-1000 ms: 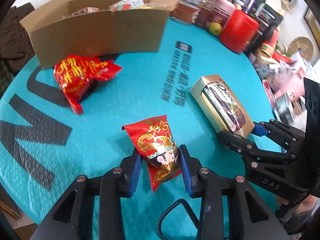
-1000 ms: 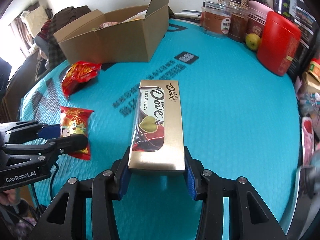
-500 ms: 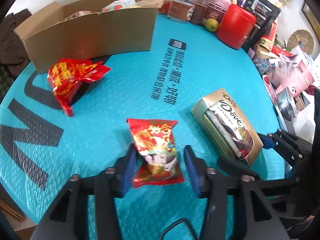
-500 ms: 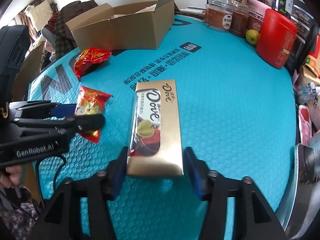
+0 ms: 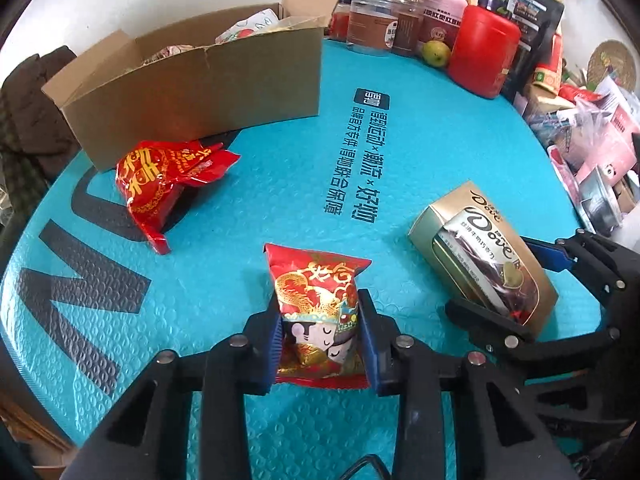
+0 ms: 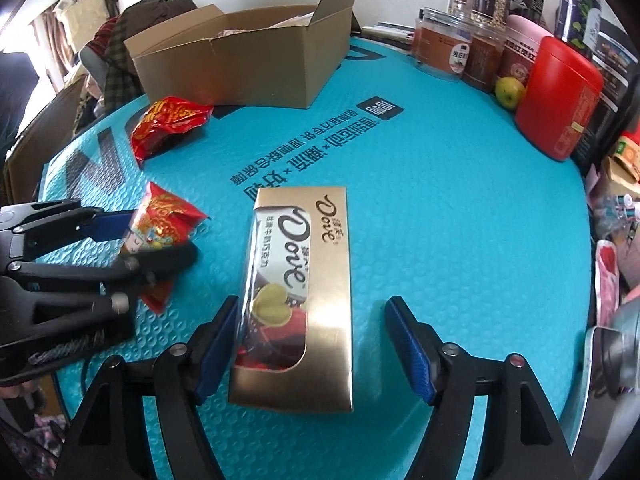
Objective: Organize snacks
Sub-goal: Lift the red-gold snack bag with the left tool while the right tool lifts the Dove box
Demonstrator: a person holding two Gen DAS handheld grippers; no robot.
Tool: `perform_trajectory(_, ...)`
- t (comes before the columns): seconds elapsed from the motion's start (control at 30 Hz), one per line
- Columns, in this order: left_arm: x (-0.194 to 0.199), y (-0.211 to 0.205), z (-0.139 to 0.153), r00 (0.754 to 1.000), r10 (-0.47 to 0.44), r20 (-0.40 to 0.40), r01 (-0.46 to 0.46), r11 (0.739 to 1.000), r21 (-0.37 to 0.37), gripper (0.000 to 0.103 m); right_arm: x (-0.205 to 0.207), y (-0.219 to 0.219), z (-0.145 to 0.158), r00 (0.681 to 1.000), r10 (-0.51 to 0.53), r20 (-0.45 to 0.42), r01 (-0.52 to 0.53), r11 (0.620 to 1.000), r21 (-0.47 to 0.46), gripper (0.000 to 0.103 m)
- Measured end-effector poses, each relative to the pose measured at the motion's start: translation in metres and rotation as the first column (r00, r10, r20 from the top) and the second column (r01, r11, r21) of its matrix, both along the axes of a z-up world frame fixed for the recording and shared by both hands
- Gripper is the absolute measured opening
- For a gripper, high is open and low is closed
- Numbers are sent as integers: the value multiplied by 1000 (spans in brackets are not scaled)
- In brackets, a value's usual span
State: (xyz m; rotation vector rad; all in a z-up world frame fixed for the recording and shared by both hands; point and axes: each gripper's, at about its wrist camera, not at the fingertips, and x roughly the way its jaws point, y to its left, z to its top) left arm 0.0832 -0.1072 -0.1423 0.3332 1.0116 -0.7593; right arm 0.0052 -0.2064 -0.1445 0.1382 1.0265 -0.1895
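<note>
Teal bubble-textured table mat (image 5: 280, 184) — cardboard box (image 5: 208, 92), jars (image 6: 480, 52) at back.

The teal table (image 5: 280, 168) carries a cardboard box (image 5: 208, 88); a red bag (image 5: 168, 176) touches its front, a smaller red packet (image 5: 316, 304) and gold chocolate box (image 6: 304, 288) lie nearer, jars (image 6: 440, 52) beside it

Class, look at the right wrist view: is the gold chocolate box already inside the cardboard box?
No. The gold chocolate box lies flat on the blue table cover, well short of the cardboard box at the far side.
</note>
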Motion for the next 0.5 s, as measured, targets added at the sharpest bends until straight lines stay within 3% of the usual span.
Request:
perform_trajectory(0.1, 2, 3, 1, 1000, 4, -8, -4, 1000, -11, 31, 1, -1, 0, 1000, -8, 15, 8, 1000, 4, 73)
perform_trajectory(0.13, 1, 3, 1, 1000, 4, -7, -4, 1000, -11, 31, 1, -1, 0, 1000, -9, 18, 9, 1000, 1, 65)
perform_trajectory(0.17, 1, 4, 1, 1000, 4, -7, -4, 1000, -12, 31, 0, 0, 1, 1000, -7, 25, 7, 1000, -7, 50)
perform_trajectory(0.2, 0, 5, 1, 1000, 5, -8, -5, 1000, -13, 31, 0, 0, 2, 1000, -5, 26, 6, 1000, -12, 45)
perform_trajectory(0.5, -2, 24, 6, 999, 29, -23, -30, 999, -29, 31, -6, 8, 5, 1000, 0, 31, 0, 1000, 15, 44)
